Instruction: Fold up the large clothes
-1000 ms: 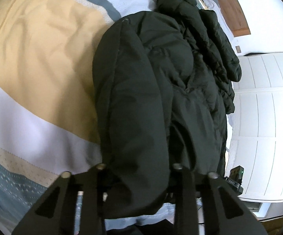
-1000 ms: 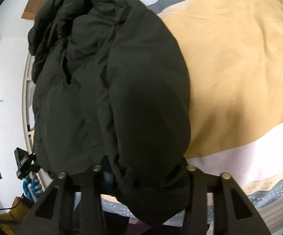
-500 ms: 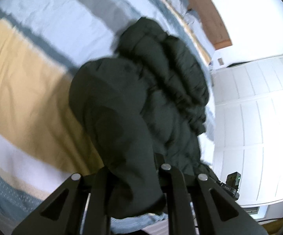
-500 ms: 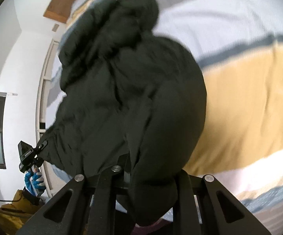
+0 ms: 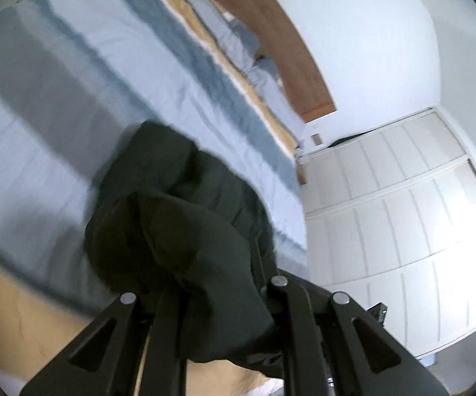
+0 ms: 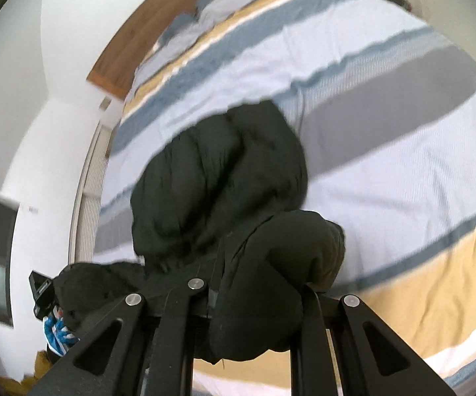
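Note:
A large black padded jacket (image 5: 178, 231) hangs bunched over a striped bed. My left gripper (image 5: 218, 300) is shut on one end of the jacket, and the cloth wraps over its fingers and hides the tips. My right gripper (image 6: 254, 293) is shut on the other end of the jacket (image 6: 224, 178), which bulges up in front of it and droops over its fingers. The jacket is lifted and doubled up, with its far part still over the bedspread. Both views are blurred by motion.
The bed (image 5: 73, 99) has a bedspread with blue, grey, white and yellow stripes (image 6: 386, 115). Pillows (image 5: 238, 43) and a wooden headboard (image 5: 287, 49) are at the far end. White wardrobe doors (image 5: 402, 214) stand beside the bed. The left hand in a blue glove (image 6: 54, 326) shows in the right wrist view.
Both grippers have risen and tilted towards the head of the bed, pulling the jacket's near edge up. The jacket, spread long a second ago, is now bunched short in front of both cameras.

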Demonstrator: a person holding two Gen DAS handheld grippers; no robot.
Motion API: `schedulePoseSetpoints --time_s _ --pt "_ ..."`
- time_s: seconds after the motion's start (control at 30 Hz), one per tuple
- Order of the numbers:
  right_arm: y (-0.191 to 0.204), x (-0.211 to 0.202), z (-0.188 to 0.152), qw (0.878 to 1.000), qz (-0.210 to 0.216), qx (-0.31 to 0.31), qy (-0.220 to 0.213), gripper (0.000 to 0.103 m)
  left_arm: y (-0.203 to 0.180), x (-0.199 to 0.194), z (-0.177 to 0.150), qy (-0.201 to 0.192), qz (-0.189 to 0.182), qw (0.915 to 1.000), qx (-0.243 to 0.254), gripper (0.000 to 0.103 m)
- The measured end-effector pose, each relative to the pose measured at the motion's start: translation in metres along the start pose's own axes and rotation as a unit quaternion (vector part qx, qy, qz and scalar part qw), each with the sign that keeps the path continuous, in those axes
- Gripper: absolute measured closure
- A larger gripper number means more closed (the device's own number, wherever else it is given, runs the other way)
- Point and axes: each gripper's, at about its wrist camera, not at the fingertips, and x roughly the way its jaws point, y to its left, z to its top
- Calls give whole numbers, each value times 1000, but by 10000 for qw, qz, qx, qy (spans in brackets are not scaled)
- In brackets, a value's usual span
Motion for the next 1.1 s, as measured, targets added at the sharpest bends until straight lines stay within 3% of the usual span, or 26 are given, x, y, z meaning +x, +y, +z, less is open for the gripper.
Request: schedulePoseSetpoints --time_s 0.13,0.23,0.53,0.67,0.93,1.1 --pt "13 0 45 9986 -139 280 -415 89 -4 35 54 49 -7 9999 101 91" --pt "17 16 81 9973 -113 439 -580 89 0 60 82 -87 220 9997 3 91" --pt "-5 126 173 9957 -318 859 -104 87 29 155 130 -192 1140 9928 -301 91" --pt "-19 166 195 9930 -396 1105 161 86 53 193 143 -187 1325 9892 -604 90" --pt "-42 233 215 9876 -561 1351 562 86 86 248 160 190 1618 9847 -621 84" --pt "-53 264 214 9843 -540 1505 741 81 106 257 156 236 1291 9866 -967 72"
